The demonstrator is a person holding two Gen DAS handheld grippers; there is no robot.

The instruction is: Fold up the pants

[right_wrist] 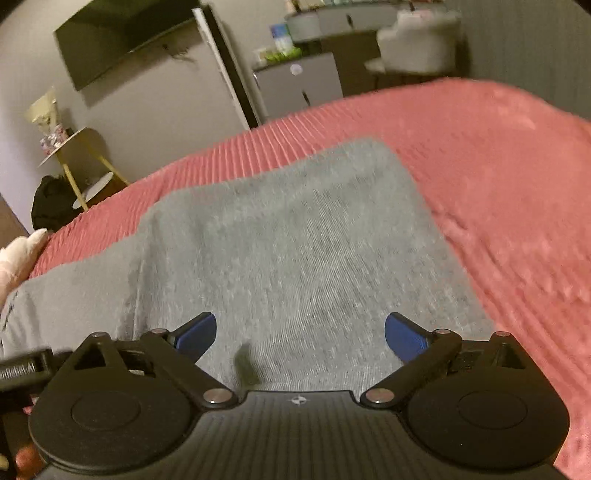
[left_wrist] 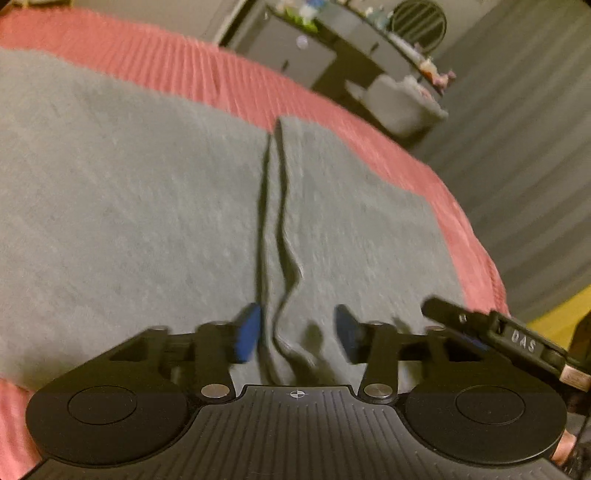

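Grey pants lie flat on a bed w/ a red ribbed cover. In the left wrist view the two legs sit side by side, inner edges touching or nearly so, w/ a dark wavy seam line running away from the camera. Left gripper sits low over that seam, blue pads apart, one each side of the line; nothing clamped. Can't tell if the pads touch the cloth, picture is blurred.

Right gripper is over one leg, pads wide apart, holding nothing. That leg runs away from it to its far end near mid-bed; red cover shows to the right and beyond. Right gripper's body also shows at the right edge of the left view, just beside the left one.

Bkgd: wall TV, grey cabinet, white chair, small gold side table. Round fan atop the dresser in the left view.
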